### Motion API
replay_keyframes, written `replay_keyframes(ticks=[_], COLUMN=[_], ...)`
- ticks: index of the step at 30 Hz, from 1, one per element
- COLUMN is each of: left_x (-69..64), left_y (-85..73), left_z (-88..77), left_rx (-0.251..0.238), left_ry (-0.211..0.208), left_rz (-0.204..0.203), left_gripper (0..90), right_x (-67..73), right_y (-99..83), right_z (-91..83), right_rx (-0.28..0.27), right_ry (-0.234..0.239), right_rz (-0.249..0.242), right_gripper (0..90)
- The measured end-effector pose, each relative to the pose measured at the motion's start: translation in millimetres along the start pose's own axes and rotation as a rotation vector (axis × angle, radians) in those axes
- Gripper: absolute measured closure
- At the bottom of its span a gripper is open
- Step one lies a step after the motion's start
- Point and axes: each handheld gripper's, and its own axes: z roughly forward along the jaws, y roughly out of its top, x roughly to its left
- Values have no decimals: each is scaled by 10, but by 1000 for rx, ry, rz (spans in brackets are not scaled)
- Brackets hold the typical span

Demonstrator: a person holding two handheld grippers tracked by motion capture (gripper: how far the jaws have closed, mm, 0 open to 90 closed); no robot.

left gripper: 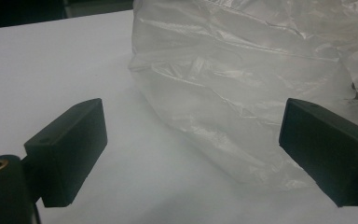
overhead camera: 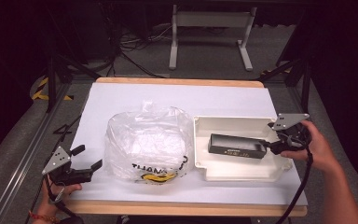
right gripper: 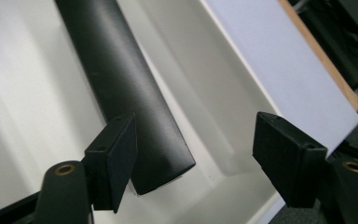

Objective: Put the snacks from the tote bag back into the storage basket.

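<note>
My right gripper (right gripper: pixel 196 158) stands released beside the long black plastic box (overhead camera: pixel 237 145) lying in the white tray (overhead camera: pixel 228 172); I should back out straight, without nudging it.

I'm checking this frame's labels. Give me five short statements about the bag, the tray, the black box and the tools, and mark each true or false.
1. The black box lies in the white tray. True.
2. The bag sits inside the tray. False: it rests on the table, left of the tray.
3. The left tool grips the bag. False: its jaws stand open, short of it.
4. The right tool is at the box's right end. True.
5. The tray is black. False: it is white.
</note>
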Motion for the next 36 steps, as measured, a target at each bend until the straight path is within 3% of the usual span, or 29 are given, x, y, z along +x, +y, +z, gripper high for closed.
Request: replay_keyframes(ticks=[3, 9, 11, 21, 22, 36], left_x=[0, 3, 2, 4, 4, 7], left_y=[0, 0, 0, -1, 0, -1], left_z=[0, -2, -1, -4, -3, -2], left_rx=[0, -1, 0, -2, -1, -2], left_ry=[0, -2, -2, -2, -3, -1], left_rz=[1, -1, -1, -2, -1, -5], left_gripper=[86, 86, 86, 86, 85, 86], right_x=[39, 120, 155, 240, 264, 496], right_y=[-42, -109, -174, -296, -357, -679], right_z=[-48, -89, -121, -211, -225, -215], right_rx=[-37, -52, -64, -117, -132, -166], right_ry=[-11, -51, -78, -130, -147, -204], right_rz=[33, 64, 108, 196, 242, 312], right_gripper=[283, 265, 241, 140, 115, 76])
